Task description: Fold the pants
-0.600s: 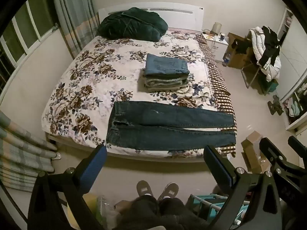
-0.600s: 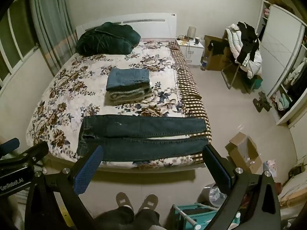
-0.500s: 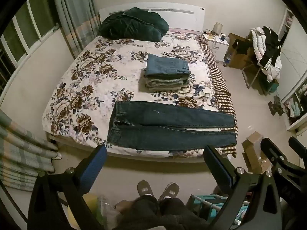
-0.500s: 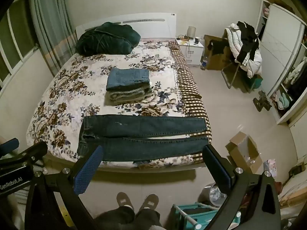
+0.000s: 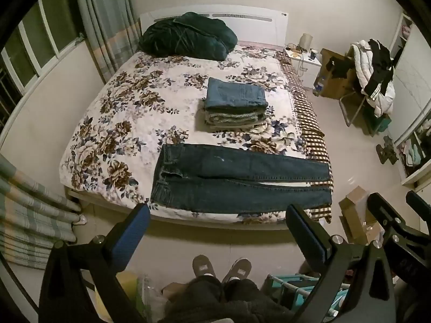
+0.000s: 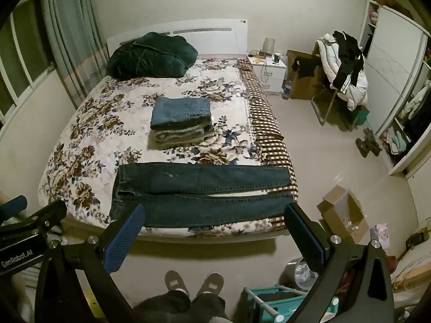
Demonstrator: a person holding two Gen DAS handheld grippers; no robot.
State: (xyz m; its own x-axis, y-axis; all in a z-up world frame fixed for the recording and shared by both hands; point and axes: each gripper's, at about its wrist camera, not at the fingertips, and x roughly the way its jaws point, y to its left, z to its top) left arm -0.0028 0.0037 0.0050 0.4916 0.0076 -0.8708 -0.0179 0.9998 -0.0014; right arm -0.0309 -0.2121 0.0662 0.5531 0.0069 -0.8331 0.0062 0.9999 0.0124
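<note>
Dark blue jeans (image 5: 237, 180) (image 6: 199, 193) lie flat along the near edge of the floral bed (image 5: 126, 123) (image 6: 89, 123), waist at the left, legs stretched to the right. My left gripper (image 5: 218, 212) hangs open above the floor in front of the bed, nothing between its fingers. My right gripper (image 6: 215, 212) is open too, held back from the bed edge and empty. Behind the jeans sits a stack of folded pants (image 5: 234, 105) (image 6: 180, 118).
A dark green blanket bundle (image 5: 186, 37) rests by the headboard. The person's slippered feet (image 6: 194, 282) stand on the floor before the bed. A cardboard box (image 6: 342, 212) and a teal rack (image 6: 274, 301) are at the right. A chair piled with clothes (image 6: 342, 67) stands near the wardrobe.
</note>
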